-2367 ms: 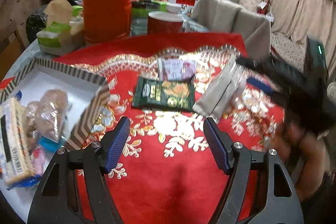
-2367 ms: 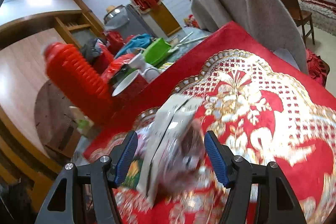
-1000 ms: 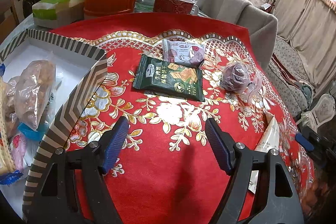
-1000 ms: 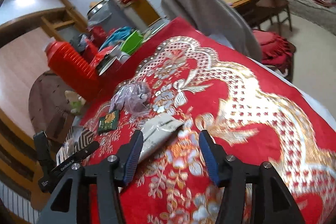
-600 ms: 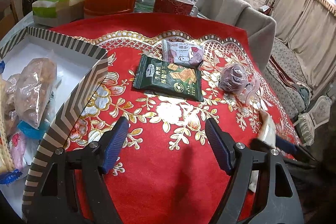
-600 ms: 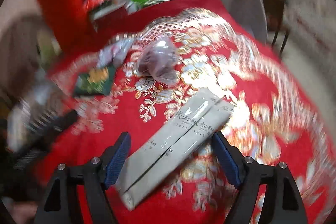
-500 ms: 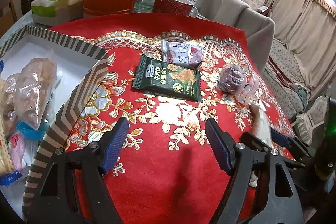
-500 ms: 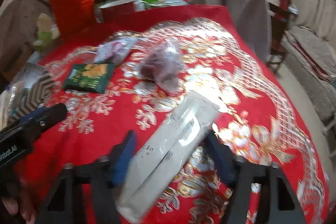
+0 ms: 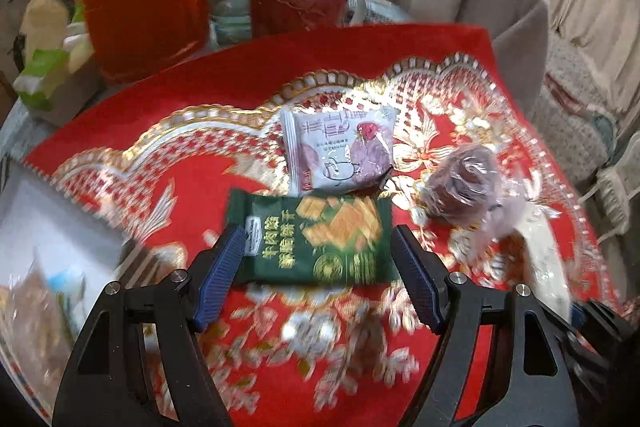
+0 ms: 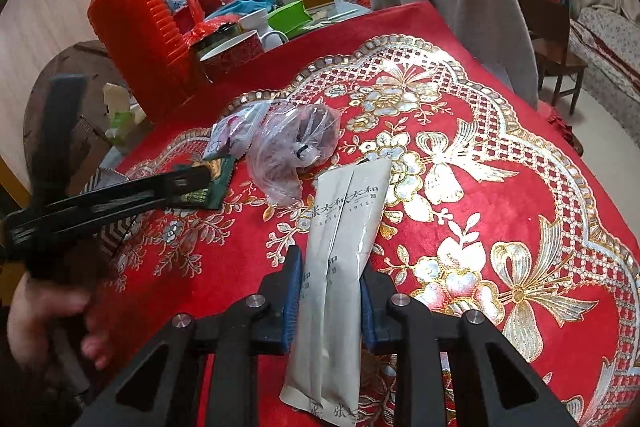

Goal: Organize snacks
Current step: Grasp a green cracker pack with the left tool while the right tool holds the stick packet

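The right gripper (image 10: 330,303) is closing its jaws across the narrow width of the long grey sachet (image 10: 340,267), whose long axis runs straight ahead between the pads — away from the wrist over the red tablecloth (image 10: 520,187). The left gripper (image 9: 316,279) stands open and empty, its jaws either side of the near edge of the green cracker packet (image 9: 312,235), just ahead of the fingertips — probably its next pick.
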Available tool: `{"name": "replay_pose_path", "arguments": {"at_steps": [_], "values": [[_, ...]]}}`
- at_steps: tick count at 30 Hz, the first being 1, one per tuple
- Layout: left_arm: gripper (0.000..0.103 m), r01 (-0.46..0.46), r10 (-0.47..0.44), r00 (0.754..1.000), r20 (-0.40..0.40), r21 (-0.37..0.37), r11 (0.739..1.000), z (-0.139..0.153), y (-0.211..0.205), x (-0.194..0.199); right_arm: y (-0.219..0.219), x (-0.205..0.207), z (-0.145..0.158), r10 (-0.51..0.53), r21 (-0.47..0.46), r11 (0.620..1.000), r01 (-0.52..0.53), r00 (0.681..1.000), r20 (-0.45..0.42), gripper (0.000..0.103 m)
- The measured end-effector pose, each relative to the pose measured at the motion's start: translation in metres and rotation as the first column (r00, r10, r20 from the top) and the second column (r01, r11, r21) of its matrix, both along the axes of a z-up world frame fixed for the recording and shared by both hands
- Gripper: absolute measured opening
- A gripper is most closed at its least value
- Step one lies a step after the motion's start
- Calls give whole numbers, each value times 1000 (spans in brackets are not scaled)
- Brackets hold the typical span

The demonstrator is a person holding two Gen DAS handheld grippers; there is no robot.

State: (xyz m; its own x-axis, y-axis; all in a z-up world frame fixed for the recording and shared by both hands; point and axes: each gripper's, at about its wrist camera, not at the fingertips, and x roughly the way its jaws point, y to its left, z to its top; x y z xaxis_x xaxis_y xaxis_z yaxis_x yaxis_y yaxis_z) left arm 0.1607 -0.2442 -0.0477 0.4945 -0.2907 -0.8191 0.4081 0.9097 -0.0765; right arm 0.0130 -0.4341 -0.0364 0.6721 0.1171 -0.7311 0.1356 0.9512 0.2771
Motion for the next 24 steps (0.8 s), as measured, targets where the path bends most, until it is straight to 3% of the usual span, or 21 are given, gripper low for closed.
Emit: {"name": "replay_pose_path", "arguments": {"at_steps": [4, 10, 11, 13, 15, 18, 24], "values": [[86, 10, -16, 998, 53, 109, 994, -9, -22, 2, -1, 2, -1, -2, 5, 1000, 2, 1000, 1, 24], [89, -1, -3, 999, 50, 80, 997, -13, -19, 3, 0, 2, -1, 1, -2, 1000, -1, 1000, -2, 24], [85, 1, -6, 999, 54, 79, 997, -12, -19, 1, 0, 2, -1, 0, -1, 1000, 0, 1000, -1, 24], [66, 4, -9, 997, 76, 71, 997, -9, -17, -8, -2, 1, -1, -6, 14, 1000, 6, 1000, 4, 23], [23, -8, 2, 996, 91, 56, 998, -6, -13, -14, -5, -2, 0, -10, 43, 999, 9, 1000, 27, 20], [10, -23, 22, 996, 87, 11, 1000, -3, -2, -23, -5, -5, 3, -2, 60, 998, -1, 999, 54, 19], [9, -6, 19, 995, 100, -128, 992, 11, 29, -53, -3, -8, 7, 18, 90, 996, -27, 995, 96, 16]]}}
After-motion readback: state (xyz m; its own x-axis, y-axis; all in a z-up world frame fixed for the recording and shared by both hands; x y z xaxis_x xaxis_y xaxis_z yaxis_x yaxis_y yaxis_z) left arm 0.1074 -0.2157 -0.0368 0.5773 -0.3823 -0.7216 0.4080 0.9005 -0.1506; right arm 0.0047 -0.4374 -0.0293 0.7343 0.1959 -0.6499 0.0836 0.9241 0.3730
